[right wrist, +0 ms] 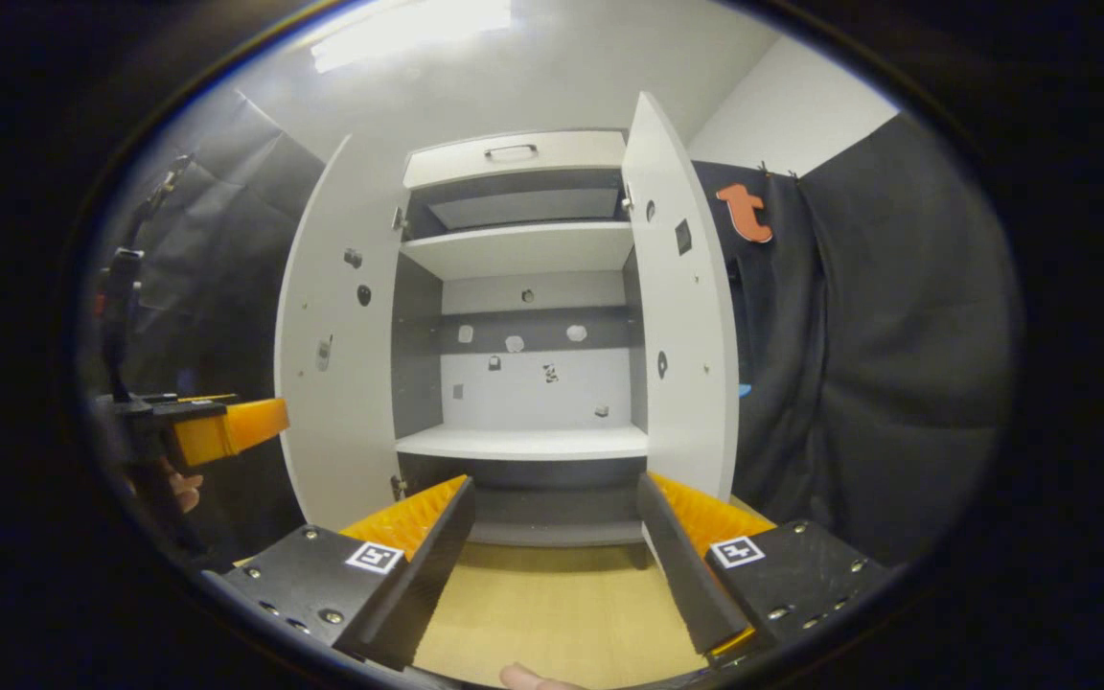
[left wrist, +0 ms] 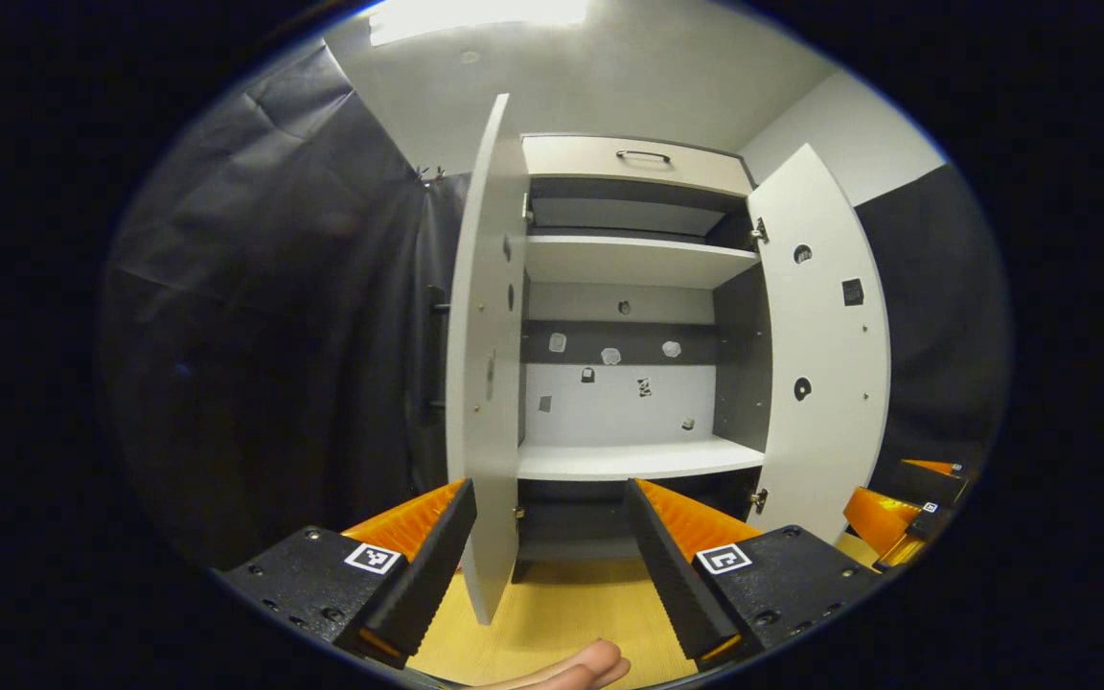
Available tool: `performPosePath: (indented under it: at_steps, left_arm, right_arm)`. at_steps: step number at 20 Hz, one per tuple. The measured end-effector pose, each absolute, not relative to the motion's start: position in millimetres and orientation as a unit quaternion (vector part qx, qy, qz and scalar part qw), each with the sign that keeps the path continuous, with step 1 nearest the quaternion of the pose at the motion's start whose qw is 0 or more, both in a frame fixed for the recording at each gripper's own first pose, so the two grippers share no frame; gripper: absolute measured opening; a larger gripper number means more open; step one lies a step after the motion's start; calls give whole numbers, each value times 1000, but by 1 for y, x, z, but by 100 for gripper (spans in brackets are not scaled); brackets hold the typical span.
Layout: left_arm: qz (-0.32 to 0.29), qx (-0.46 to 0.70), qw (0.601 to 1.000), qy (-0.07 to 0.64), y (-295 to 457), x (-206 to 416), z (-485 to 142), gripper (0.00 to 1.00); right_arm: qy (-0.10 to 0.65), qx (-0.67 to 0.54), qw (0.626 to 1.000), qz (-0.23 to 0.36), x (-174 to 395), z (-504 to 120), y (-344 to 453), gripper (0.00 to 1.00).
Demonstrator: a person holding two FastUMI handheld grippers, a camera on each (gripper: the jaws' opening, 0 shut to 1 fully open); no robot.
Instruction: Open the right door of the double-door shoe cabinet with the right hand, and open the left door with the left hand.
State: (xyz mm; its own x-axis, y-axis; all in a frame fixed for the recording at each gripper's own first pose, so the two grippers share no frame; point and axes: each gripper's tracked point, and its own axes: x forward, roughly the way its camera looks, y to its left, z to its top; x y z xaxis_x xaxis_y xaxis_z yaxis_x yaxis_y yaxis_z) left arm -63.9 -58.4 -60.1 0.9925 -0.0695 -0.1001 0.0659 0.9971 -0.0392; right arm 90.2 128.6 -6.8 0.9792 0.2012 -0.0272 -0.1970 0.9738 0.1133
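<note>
Left gripper view: my left gripper (left wrist: pixel 547 537), fingers apart, straddles the left door (left wrist: pixel 485 364) edge; right gripper (right wrist: pixel 552 537) apart before the shoe cabinet (right wrist: pixel 523 422).

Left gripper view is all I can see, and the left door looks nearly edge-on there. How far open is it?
Observer: Wide open. The right gripper view shows the left door broadside, swung well clear of the cabinet.
Operator: Is the other gripper clamped on anything?
Observer: No. The right gripper is open, with just floor between its fingers.
Operator: And its door?
Observer: The right door stands open too, just beyond those fingers.
</note>
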Motion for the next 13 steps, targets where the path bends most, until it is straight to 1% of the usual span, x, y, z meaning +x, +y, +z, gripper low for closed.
performPosePath:
  at_steps: [1,2,3,4,5,6,7,13]
  left_arm:
    - [-42,-17,998,47,-66,-63,-56,96]
    - [-47,-18,998,45,-74,-63,-53,93]
    - [-53,-17,998,43,-81,-62,-51,96]
    - [-61,-13,997,42,-87,-61,-49,96]
    - [-67,-9,997,39,-93,-61,-48,96]
    - [-71,-6,997,39,-96,-59,-47,94]
    - [-76,-6,996,38,-101,-58,-47,96]
    - [-81,-4,996,36,-103,-58,-55,96]
  right_arm:
    - [17,58,993,98,91,-2,126,100]
    - [16,60,993,96,93,3,126,97]
    - [12,62,994,94,94,9,124,100]
    - [9,60,994,89,97,14,121,97]
    - [8,56,995,85,99,17,119,100]
    - [5,52,995,83,103,22,119,100]
    - [1,50,995,81,105,27,119,100]
    - [1,30,996,82,113,28,125,100]
